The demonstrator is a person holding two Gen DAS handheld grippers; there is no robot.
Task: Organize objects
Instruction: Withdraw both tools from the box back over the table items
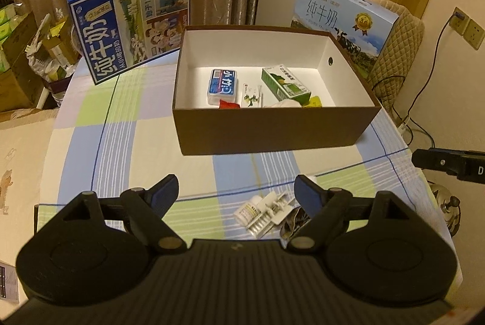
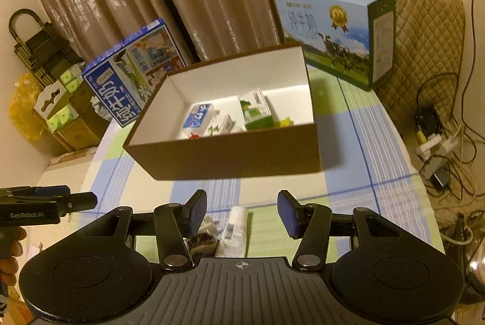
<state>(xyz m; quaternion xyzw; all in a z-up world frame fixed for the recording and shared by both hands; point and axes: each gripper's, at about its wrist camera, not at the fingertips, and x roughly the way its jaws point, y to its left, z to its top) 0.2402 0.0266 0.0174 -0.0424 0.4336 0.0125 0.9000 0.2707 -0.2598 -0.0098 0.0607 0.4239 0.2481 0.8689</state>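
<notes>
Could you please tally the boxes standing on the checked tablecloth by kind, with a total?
Milk cartons: 2, the dark blue milk carton and the light blue milk carton
Open brown storage box: 1
Total: 3

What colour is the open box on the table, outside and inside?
The open box is dark brown outside and white inside, clearest in the left wrist view.
</notes>
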